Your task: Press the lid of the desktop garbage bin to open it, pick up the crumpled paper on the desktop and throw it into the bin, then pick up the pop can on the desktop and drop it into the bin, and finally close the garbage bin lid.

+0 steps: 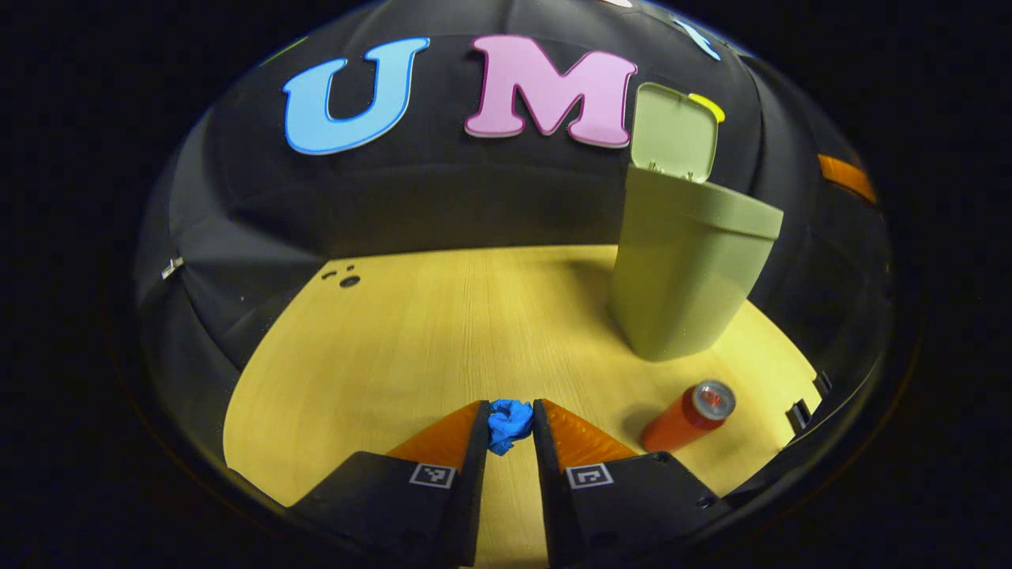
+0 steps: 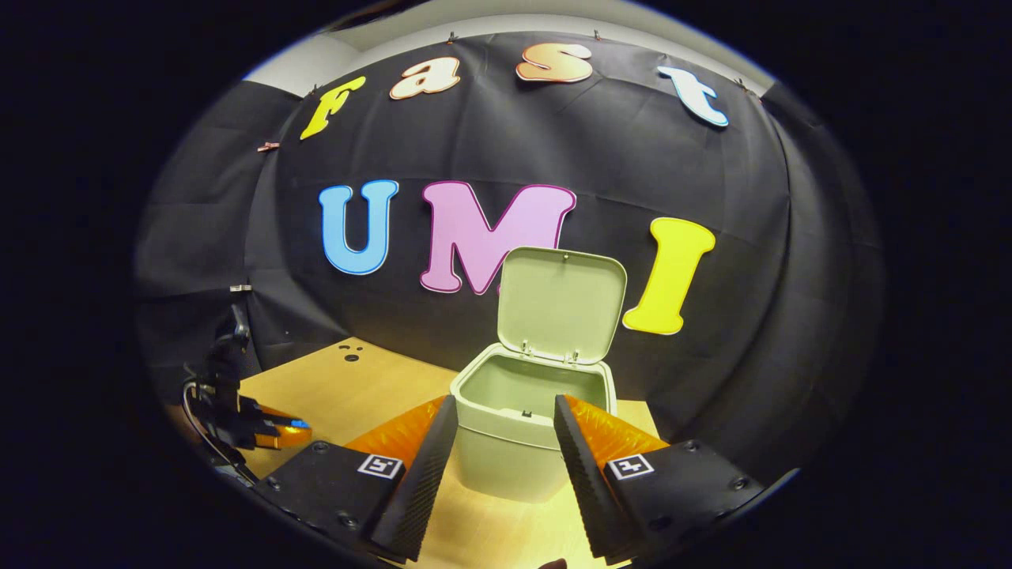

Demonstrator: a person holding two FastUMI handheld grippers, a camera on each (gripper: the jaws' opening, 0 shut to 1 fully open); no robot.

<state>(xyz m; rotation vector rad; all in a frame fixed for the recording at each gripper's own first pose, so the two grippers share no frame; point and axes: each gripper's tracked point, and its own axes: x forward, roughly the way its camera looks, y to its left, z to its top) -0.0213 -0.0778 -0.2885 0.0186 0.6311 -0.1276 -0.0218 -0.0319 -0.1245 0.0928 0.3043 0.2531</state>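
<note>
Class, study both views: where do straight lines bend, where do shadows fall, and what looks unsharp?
Left gripper view: the table edge bows into a curve; the can and bin cast soft shadows leftward; the paper between the fingers is slightly soft. Right gripper view: the wall bulges; the left gripper is dim and blurry.

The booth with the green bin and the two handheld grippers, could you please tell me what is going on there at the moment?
A person is clearing a wooden desktop with two handheld grippers. The green bin stands with its lid swung up, and nothing can be seen inside it. The left gripper has its jaws closed on the blue crumpled paper. The orange pop can lies on its side near the bin. The right gripper waits open in front of the bin.
</note>
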